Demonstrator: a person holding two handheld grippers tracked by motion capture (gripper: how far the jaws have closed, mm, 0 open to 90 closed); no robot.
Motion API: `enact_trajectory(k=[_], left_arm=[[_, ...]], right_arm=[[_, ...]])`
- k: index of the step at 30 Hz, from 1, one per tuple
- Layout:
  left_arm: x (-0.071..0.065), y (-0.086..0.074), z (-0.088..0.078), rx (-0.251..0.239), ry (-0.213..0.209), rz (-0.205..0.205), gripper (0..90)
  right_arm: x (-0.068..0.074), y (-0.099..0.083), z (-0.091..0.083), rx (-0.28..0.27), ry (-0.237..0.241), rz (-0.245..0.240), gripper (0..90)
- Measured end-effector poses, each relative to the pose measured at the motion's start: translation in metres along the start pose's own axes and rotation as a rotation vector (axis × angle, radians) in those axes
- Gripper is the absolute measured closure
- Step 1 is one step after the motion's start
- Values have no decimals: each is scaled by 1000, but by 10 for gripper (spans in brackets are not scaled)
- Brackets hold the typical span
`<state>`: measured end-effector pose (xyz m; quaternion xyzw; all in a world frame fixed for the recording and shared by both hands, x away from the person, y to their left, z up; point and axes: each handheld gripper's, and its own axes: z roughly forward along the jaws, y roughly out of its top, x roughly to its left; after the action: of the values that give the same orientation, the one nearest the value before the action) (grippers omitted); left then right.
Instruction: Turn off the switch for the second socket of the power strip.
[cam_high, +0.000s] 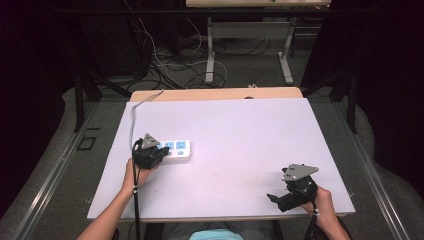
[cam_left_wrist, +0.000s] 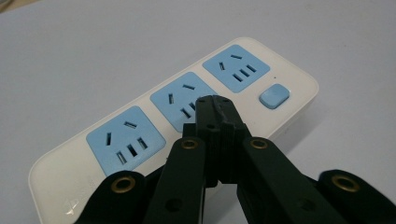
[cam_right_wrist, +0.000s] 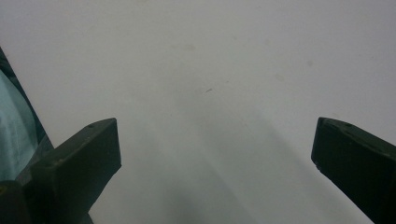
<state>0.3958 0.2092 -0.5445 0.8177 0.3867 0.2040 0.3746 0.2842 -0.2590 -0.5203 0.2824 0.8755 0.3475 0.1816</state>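
Desk (cam_high: 240, 130) covered by a pale lavender-white sheet, with a strip of bare wood showing along the far edge. White power strip (cam_high: 175, 148) lies flat toward the left edge, about midway between near and far edges, long axis running left to right. It carries three light-blue socket faces (cam_left_wrist: 126, 138) in a row and a small blue switch button (cam_left_wrist: 274, 95) at its right end. Its grey cord (cam_high: 137, 111) leaves the left end and runs up over the far-left corner of the desk. Left gripper (cam_high: 148, 154) sits at the strip's left end, held by the left hand (cam_high: 135, 172) coming in from the near edge; grey three-cornered plate on top. In the left gripper view its fingers (cam_left_wrist: 224, 116) are pressed together with no gap between them and nothing clamped, the tips poised over the middle socket face; whether they touch the face cannot be told. Right gripper (cam_high: 280, 199) rests near the near-right corner of the desk, well apart from the power strip, held by the right hand (cam_high: 325, 202). In the right gripper view its fingers (cam_right_wrist: 88, 154) stand wide apart and hold nothing, bare sheet between them. Floor beyond the desk shows loose cables (cam_high: 170, 65) and the legs of another table (cam_high: 210, 55).
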Motion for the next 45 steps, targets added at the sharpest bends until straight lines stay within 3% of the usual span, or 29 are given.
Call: enact_trajectory(k=[3,23,34,45], left_arm=[[4,-2,0,-7,-23,-38,900],[2,-2,0,-2,-22,-27,900],[5,-2,0,-7,-41,-42,900],[3,-1,0,-1,-28,-32,900]], right_arm=[[0,0,0,1,2,-3,9],[-1,0,1,1,4,-11,9],[0,0,0,10,4,-9,9],[0,0,0,2,0,-8,8]])
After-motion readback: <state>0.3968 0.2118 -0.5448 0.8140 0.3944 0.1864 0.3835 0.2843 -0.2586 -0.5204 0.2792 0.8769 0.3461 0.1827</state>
